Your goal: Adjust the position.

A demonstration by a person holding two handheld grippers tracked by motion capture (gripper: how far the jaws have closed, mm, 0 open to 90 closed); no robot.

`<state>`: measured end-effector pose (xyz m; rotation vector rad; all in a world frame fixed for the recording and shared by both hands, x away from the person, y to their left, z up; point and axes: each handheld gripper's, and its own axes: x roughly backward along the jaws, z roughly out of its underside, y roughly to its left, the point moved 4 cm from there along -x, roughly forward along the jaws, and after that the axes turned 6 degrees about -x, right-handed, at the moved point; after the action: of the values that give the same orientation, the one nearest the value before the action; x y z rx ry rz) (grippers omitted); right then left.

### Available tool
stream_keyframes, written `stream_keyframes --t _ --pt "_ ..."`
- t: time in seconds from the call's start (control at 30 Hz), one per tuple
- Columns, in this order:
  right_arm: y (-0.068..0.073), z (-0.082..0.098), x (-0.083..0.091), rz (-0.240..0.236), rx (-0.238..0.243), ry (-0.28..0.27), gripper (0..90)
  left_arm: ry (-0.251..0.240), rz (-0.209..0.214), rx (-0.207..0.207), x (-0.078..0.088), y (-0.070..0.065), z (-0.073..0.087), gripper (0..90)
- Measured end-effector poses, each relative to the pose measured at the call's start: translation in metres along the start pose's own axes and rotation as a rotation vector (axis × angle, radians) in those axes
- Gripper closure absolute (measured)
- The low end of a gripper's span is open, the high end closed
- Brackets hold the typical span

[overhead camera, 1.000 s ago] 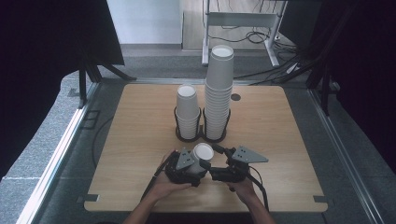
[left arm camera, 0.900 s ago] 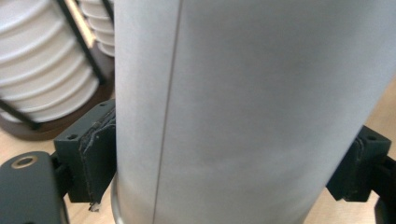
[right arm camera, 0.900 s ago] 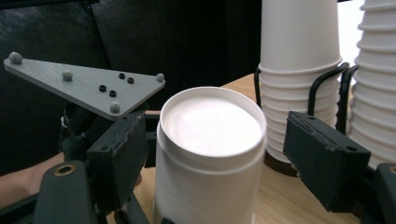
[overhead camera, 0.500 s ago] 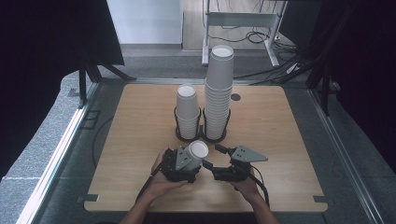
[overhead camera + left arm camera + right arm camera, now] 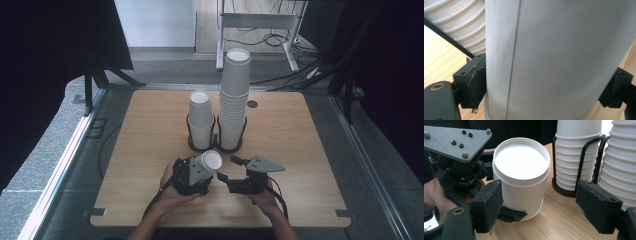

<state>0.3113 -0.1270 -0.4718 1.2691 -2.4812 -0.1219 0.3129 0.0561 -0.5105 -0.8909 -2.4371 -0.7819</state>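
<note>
One paper cup (image 5: 206,165) is sitting in your left tongs (image 5: 200,172), just in front of two cup stacks.
You are pinching its wall between both pads (image 5: 475,83), holding it low over the tabletop (image 5: 300,135) near the wire rack (image 5: 215,145). Your right tongs (image 5: 227,170) are standing spread and empty, just beside the cup.

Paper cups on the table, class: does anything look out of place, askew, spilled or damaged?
Nothing is spilled or damaged. One single white cup stands apart from the two stacks in the wire holder, near the table's front edge, clamped in the left gripper. The right gripper is open beside it.
</note>
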Motion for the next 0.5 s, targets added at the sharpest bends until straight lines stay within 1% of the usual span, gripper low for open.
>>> stream_keyframes --t 0.3,0.5 --pt "-0.0037 0.0033 -0.0022 0.019 -0.004 0.033 21.7 0.006 -0.001 0.001 -0.0008 0.0009 0.0013 12.2" --pt "-0.0034 0.0035 -0.0028 0.015 -0.001 0.047 21.7 0.007 -0.031 -0.011 0.002 0.0034 0.0001 12.2"
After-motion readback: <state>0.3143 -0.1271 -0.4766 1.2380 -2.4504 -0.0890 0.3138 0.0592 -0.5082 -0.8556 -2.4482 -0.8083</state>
